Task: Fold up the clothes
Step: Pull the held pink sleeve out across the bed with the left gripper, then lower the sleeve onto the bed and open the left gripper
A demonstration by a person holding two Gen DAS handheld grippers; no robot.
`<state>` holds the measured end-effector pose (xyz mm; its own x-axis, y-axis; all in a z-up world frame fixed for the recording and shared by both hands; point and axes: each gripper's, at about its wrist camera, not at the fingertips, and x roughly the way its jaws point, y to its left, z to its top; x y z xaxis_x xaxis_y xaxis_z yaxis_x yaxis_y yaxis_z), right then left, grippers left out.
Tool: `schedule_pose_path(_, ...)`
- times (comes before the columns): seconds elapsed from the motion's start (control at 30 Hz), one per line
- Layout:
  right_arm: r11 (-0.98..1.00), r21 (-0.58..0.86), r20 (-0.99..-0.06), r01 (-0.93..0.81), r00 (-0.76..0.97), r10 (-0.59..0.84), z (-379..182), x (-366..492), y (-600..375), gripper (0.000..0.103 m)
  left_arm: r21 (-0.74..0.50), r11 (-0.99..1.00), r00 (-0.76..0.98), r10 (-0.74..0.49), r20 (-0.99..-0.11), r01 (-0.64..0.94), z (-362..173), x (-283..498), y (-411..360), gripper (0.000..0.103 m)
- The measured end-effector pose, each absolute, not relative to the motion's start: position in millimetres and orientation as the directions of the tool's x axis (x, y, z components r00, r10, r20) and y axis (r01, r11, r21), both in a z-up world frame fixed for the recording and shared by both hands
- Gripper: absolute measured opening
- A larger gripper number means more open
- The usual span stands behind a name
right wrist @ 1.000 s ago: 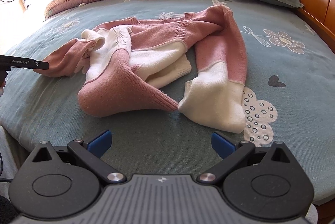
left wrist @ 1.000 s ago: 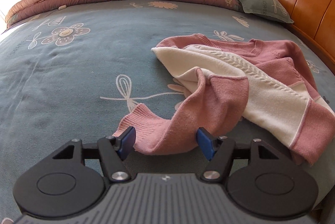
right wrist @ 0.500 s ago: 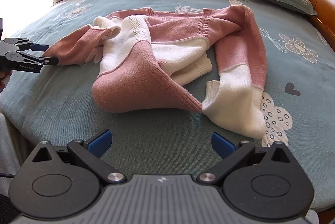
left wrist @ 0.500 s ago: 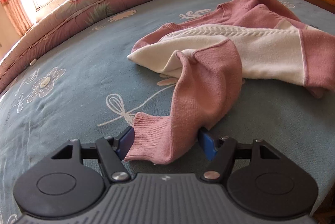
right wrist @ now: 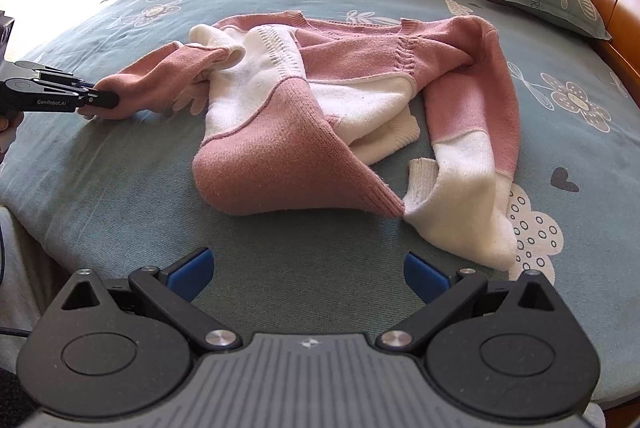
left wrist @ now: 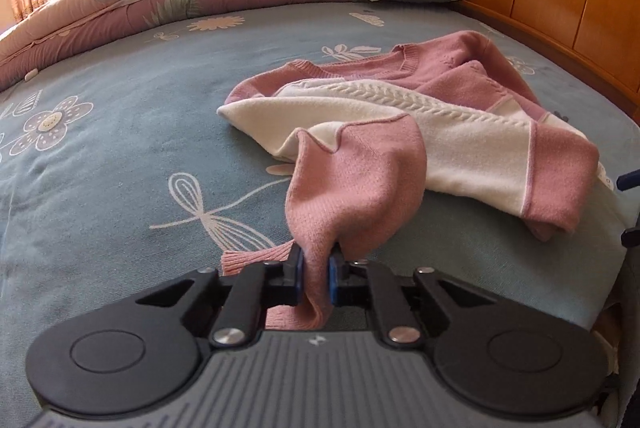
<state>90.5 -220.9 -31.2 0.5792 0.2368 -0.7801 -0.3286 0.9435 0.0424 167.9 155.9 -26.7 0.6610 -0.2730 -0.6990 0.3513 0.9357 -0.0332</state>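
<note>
We see the pink-and-cream sweater (right wrist: 352, 108) lying crumpled on the blue floral bed (right wrist: 280, 268). Our left gripper (left wrist: 315, 270) has its fingers pinching a pink sleeve cuff (left wrist: 320, 260). Our right gripper (right wrist: 308, 270) hovers near the hem, fingers spread wide.

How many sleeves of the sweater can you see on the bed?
2. One sleeve is clamped at its cuff in the left gripper; the other sleeve lies loose toward the headboard side, ahead of the open right gripper.
</note>
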Motion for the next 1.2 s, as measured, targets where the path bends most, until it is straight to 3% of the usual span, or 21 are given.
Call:
schedule_pose_path(0.13,0.944,0.045,-0.774,-0.327,0.586,0.24,-29,88,-222,0.103,-0.073,0.961,0.699,-0.246,-0.671,0.267,1,160,191,0.009)
schedule_pose_path(0.5,0.941,0.035,-0.768,-0.337,0.593,0.241,-25,84,-214,0.103,0.001,0.994,0.695,0.079,-0.714,-0.113,21,174,312,0.01)
schedule_pose_path(0.67,0.94,0.02,-0.776,-0.34,0.588,0.229,-26,84,-205,0.103,-0.01,0.96,0.636,0.177,-0.751,-0.279,10,202,350,0.022)
schedule_pose_path(0.73,0.938,0.012,-0.779,-0.347,0.585,0.226,-26,83,-201,0.103,-0.012,0.939,0.607,0.212,-0.766,-0.344,6,213,366,0.023)
schedule_pose_path(1.0,0.934,-0.004,-0.787,-0.359,0.577,0.218,-25,85,-194,0.103,-0.124,0.882,0.629,0.218,-0.747,-0.454,-4,193,384,0.044)
schedule_pose_path(1.2,0.92,0.001,-0.795,-0.391,0.557,0.238,-30,89,-182,0.103,-0.546,0.667,0.69,-0.066,-0.721,-0.507,-43,163,413,0.048)
